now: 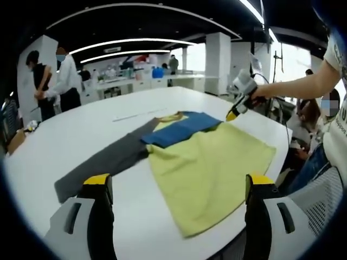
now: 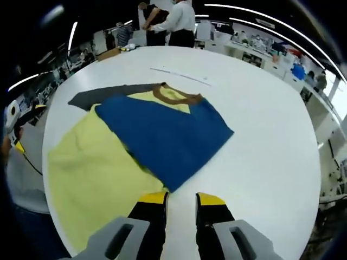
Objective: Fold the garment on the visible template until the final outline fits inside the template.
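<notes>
A yellow T-shirt [image 1: 211, 168] with a brown collar [image 1: 171, 116] lies on the white round table [image 1: 81, 124]. Its blue sleeve part [image 1: 181, 130] is folded across the chest. A grey template [image 1: 103, 162] sticks out from under the shirt on one side. My left gripper [image 1: 178, 183] hovers at the near table edge, jaws wide apart and holding nothing. In the right gripper view, the blue part [image 2: 168, 135] spreads over the yellow cloth [image 2: 87, 173], with the grey template [image 2: 92, 96] beyond. My right gripper [image 2: 181, 199] sits at the blue corner with a narrow gap and bare table between its jaws. It also appears as right gripper [image 1: 237, 108], held by a hand.
A thin pale strip [image 1: 135, 115] lies on the table beyond the collar. Two people [image 1: 54, 81] stand past the far edge, with desks behind them. A person sits on a mesh chair [image 1: 320, 195] at the right. The left gripper [image 2: 13, 127] shows at the table's left rim.
</notes>
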Demonstrator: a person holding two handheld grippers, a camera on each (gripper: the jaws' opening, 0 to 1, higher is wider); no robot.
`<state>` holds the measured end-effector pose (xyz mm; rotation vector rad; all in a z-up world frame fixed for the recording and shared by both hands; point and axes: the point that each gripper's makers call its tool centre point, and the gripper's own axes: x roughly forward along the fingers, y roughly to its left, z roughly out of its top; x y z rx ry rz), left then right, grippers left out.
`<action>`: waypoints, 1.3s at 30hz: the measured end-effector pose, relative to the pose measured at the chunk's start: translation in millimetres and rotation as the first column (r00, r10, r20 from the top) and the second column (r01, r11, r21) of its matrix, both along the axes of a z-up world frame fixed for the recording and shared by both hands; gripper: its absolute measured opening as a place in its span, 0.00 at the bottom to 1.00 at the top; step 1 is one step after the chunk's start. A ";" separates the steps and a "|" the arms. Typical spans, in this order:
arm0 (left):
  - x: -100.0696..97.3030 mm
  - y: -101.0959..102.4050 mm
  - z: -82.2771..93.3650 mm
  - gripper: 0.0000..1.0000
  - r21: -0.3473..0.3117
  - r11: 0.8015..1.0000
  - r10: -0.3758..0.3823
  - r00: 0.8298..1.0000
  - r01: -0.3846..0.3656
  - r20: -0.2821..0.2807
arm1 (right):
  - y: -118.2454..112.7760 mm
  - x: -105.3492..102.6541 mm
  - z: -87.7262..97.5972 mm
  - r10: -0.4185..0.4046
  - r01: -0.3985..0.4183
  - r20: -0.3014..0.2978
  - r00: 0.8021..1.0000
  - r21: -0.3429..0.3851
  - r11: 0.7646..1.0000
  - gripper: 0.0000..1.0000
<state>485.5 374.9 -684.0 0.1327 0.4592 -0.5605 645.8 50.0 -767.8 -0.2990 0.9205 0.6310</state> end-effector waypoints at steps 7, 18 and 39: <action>-1.0 2.7 -0.1 0.99 0.003 1.000 0.005 1.000 -0.005 -0.003 | 9.0 3.5 -6.8 -0.057 0.061 -0.042 0.998 0.111 0.992 0.12; -1.7 4.9 -0.4 0.98 0.011 1.000 0.012 1.000 -0.012 -0.002 | 12.4 1.4 -17.8 -0.068 0.074 -0.068 0.995 0.100 0.992 0.02; -3.1 5.7 -0.5 0.97 0.014 1.000 0.015 1.000 -0.015 0.000 | -1.6 12.1 -10.3 -0.050 0.050 0.011 0.999 0.012 0.999 0.00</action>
